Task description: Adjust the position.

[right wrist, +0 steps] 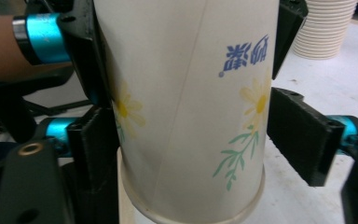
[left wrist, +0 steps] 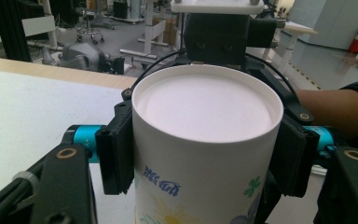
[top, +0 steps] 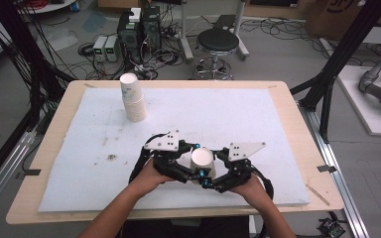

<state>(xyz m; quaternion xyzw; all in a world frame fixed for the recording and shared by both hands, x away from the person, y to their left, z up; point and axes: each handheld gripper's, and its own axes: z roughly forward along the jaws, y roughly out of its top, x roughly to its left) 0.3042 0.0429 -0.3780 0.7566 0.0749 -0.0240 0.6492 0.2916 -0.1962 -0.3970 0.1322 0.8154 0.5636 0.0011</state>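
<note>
A workshop floor strewn with cables, computer boxes and a round stool (top: pixel 219 41) lies across the top of the high view; below it a wooden bench (top: pixel 46 130) carries a white foam mat (top: pixel 213 111) that takes up most of the frame. On the mat at upper left stands a stack of paper cups (top: pixel 133 97), upside down, so nothing can be seen inside them. At lower centre a single flowered paper cup (top: pixel 201 164), also bottom-up with its rim resting on the mat, sits between both tools. The left tongs (top: pixel 194 161) have their pads pressed against the cup's sides, in the left gripper view flat on the wall to either side. The right tongs (top: pixel 214 174) bracket the same cup lower down; in the right gripper view the left pad touches the wall while the right pad stands off it, so no full grip there. By my reading the cup has been separated from the stack; adding it back or setting it apart remains.
</note>
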